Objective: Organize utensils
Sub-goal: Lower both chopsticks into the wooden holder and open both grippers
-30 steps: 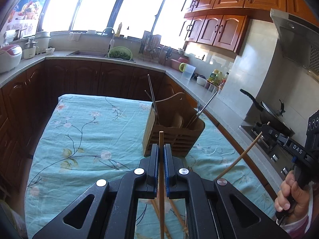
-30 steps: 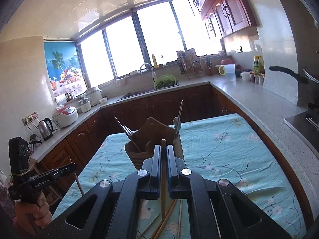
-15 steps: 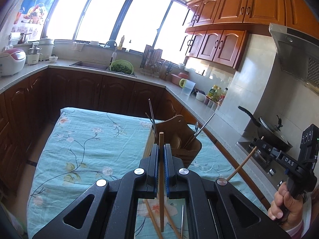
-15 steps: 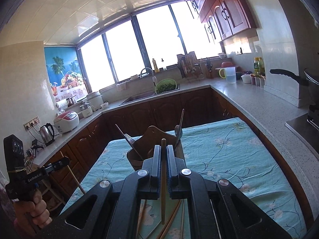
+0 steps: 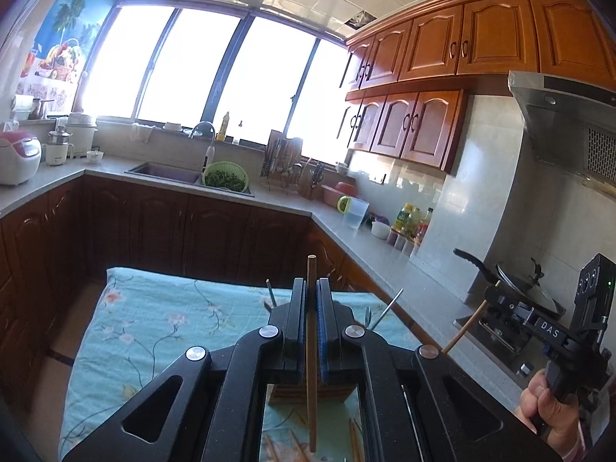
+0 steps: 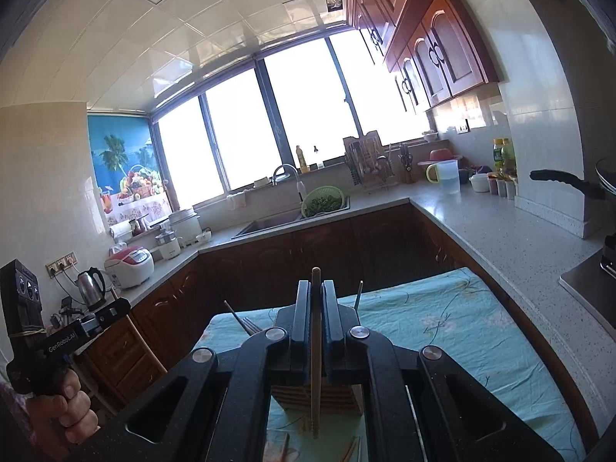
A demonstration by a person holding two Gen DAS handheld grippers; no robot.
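We hold two tools, and each one is clamped tight on one wooden stick. The left tool (image 5: pixel 311 331) pinches its chopstick (image 5: pixel 311 350) near the middle, so the stick pokes up past the tips and hangs down under them. The right tool (image 6: pixel 316 331) grips its own chopstick (image 6: pixel 315 354) the same way. The wooden holder (image 6: pixel 319 398) sits just under and ahead of both tools, on the blue cloth (image 6: pixel 442 331), and we only see a bit of it through the gap below the jaws. What could go wrong? We think a stick could slip or swing, because it is thin and smooth and held at just one spot. The low end could bump the holder's rim and miss the slot. A fork (image 6: pixel 240 319) and other handles (image 5: pixel 385 308) already stick up out of the holder, right beside the tool tips, so they stand in the way. The two sticks could also knock each other if both tools go in together. More loose sticks (image 5: pixel 356 439) lie on the cloth below the tools. Far ahead are the sink (image 5: pixel 165 171) and a green bowl (image 5: pixel 225 177).
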